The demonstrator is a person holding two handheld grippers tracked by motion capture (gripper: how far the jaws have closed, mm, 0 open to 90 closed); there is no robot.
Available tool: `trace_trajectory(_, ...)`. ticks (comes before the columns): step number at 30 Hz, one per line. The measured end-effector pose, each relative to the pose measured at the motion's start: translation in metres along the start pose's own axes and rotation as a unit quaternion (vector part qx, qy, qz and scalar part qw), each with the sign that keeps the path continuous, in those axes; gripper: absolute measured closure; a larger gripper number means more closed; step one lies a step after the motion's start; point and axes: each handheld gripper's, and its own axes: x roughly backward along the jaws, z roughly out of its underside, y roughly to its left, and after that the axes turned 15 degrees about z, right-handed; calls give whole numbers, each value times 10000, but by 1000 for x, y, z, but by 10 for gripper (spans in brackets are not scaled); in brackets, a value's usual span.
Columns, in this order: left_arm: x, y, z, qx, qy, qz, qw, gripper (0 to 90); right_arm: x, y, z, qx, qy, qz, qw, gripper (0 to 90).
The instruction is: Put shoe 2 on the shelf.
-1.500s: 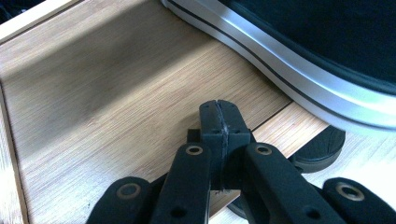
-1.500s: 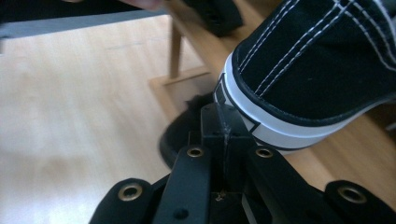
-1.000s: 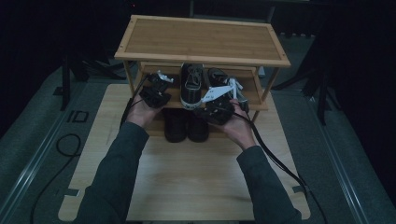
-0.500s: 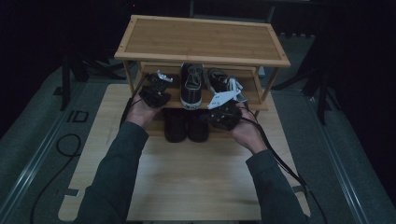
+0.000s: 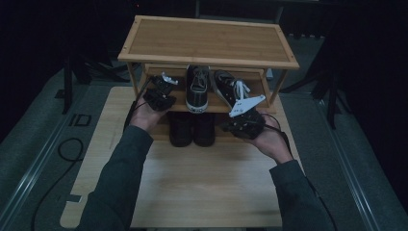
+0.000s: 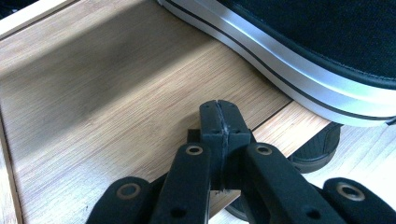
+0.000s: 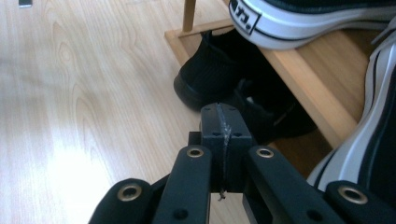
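From above, your left gripper (image 5: 162, 90) sits at the rack's (image 5: 207, 60) left, your right gripper (image 5: 243, 120) near the tilted sneaker (image 5: 225, 89). In the left gripper view, your jaws are pressed together, empty. The right gripper view shows them likewise together over black shoes (image 7: 219, 74).

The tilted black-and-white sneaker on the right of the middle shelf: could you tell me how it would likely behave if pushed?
The tilted sneaker already leans, so a push would probably rock or tip it. Its canvas upper likely flexes, while the white rubber sole looks stiffer and should drag on the shelf. The loose laces may snag.
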Motion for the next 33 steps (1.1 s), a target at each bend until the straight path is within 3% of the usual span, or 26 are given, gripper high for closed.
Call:
trace_trajectory(19,0,1,0,8,-18,35,10000,900,23,-19,34,-98,22,-126,9999,900)
trace_trajectory(33,0,1,1,11,-33,52,10000,900,39,-41,58,-327,123,133,9993,900)
